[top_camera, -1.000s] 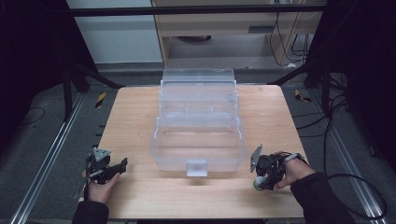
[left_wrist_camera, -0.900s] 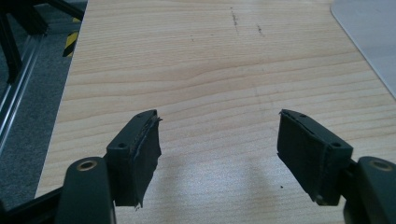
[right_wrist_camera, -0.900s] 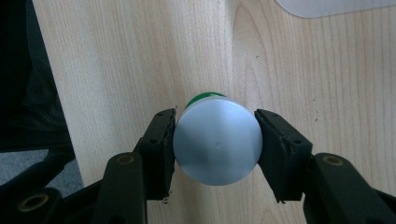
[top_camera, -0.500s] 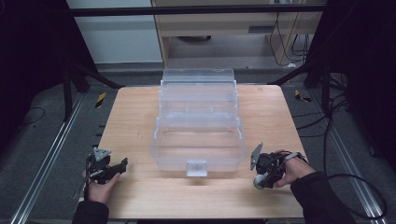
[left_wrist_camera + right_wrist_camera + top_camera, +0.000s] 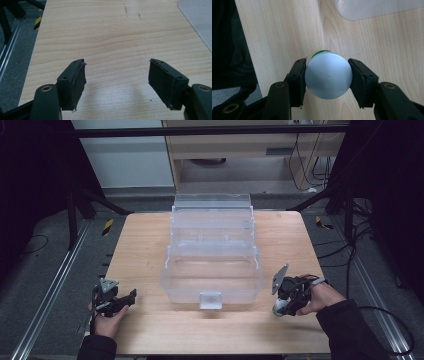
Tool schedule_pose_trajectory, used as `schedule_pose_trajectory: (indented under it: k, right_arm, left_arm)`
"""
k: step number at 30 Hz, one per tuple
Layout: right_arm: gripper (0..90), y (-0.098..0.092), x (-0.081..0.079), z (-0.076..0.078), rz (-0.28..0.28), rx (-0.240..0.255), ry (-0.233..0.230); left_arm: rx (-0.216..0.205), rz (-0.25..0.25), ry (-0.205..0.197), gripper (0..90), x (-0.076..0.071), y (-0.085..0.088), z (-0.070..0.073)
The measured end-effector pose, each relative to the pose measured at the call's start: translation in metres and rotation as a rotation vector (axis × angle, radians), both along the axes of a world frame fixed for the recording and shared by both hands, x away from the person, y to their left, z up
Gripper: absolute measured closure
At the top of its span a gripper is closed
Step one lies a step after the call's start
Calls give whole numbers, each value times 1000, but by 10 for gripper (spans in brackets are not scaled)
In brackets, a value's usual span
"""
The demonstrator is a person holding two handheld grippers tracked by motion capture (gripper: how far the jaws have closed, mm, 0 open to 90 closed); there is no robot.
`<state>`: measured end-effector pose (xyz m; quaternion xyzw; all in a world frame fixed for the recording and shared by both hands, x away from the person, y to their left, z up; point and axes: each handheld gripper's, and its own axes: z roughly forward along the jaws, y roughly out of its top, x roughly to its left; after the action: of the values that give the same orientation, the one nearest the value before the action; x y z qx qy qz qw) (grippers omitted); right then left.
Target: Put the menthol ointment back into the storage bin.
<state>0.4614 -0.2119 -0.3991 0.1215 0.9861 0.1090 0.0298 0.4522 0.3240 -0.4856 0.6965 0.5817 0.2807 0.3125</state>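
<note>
A small cylinder (image 5: pixel 328 78) with a flat silver end and a green band behind it is clamped between the jaws of my right gripper (image 5: pixel 327 61). In the high view that right gripper (image 5: pixel 282 305) hovers over the table's front right, the cylinder (image 5: pixel 277 310) pointing down and left. My left gripper (image 5: pixel 129 296) rests at the front left, and its own view shows this left gripper (image 5: pixel 117 65) open over bare wood, nothing between the jaws.
A clear plastic tiered box (image 5: pixel 212 265) stands open in the middle of the wooden table (image 5: pixel 145 235), a latch at its front. Its corner (image 5: pixel 198 17) shows at the upper right of the left gripper view. Metal rails (image 5: pixel 45 295) run beside the table.
The right hand has shifted slightly with the cylinder still held. The left gripper has stayed put.
</note>
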Motion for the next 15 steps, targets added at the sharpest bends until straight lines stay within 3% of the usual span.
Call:
schedule_pose_trajectory:
  k: [15]
  right_arm:
    - [503,0,1,26,-11,41,-36]
  left_arm:
    - [2,-6,4,293,0,0,-1]
